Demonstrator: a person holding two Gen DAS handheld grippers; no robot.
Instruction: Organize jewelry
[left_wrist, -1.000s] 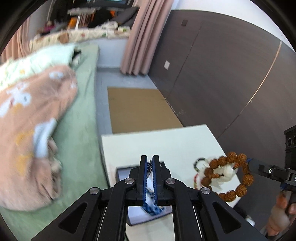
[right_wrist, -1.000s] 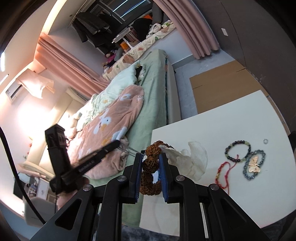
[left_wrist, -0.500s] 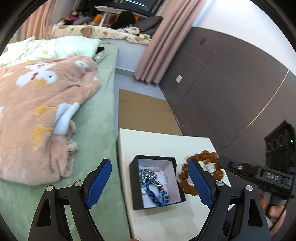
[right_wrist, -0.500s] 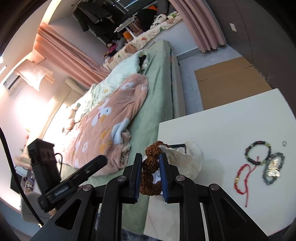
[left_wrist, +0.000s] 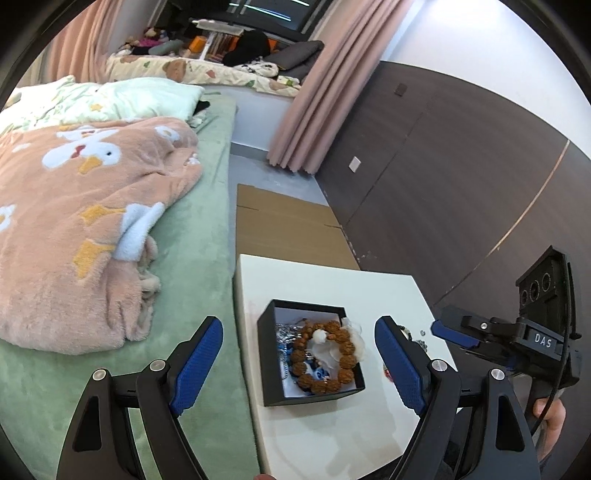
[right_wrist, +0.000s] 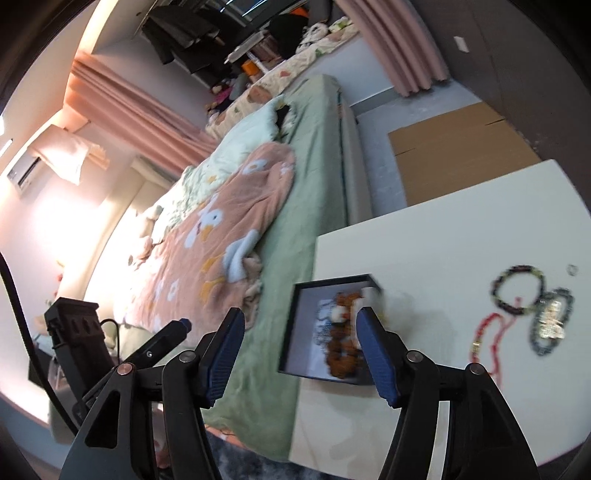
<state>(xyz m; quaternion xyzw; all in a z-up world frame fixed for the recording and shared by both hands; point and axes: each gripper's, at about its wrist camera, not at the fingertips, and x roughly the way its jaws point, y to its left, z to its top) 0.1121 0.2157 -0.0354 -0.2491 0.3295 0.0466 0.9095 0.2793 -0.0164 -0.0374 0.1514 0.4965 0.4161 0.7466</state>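
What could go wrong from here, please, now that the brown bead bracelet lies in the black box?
The black box sits near the table edge beside the bed, so a nudge might tip it off. The white tassel of the brown bead bracelet drapes over the rim and could snag the right gripper.

We see a black square box (left_wrist: 309, 398) with a white lining, a brown knobbly-bead bracelet (left_wrist: 320, 357), a white tabletop (left_wrist: 332, 284), and at nine o'clock a peach fleece blanket (left_wrist: 81, 221) patterned with white ducks.

A peach duck-print blanket (left_wrist: 85, 221) lies rumpled on the green bed (left_wrist: 207, 236), beside flattened cardboard (left_wrist: 284, 229).
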